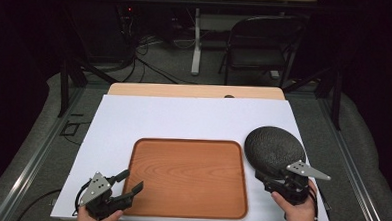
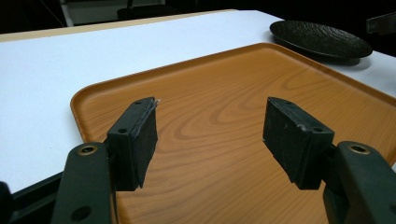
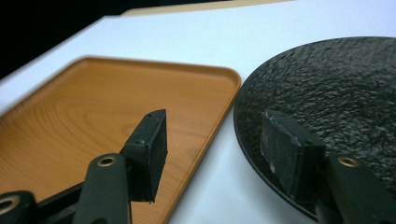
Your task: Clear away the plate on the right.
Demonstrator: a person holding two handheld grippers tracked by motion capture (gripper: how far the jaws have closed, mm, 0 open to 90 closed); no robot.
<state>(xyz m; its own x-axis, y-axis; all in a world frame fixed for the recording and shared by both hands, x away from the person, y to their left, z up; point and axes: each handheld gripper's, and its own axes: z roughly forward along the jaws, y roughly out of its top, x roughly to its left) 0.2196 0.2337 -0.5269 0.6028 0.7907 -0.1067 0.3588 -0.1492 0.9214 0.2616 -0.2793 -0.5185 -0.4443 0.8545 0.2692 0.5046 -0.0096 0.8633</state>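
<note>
Right hand-held gripper [image 1: 267,179], jaws spread and empty, straddles the near rim of the black plate [image 1: 274,150] beside the tray [image 1: 188,177]; left hand-held gripper [image 1: 129,182] also spread. Next, probably: pinch rim.

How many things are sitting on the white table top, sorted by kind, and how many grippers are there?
Tray: 1, wooden, nothing on it
Plate: 1, black, beside the tray
Grippers: 2, left gripper and right gripper, both with jaws apart
Total: 4
</note>
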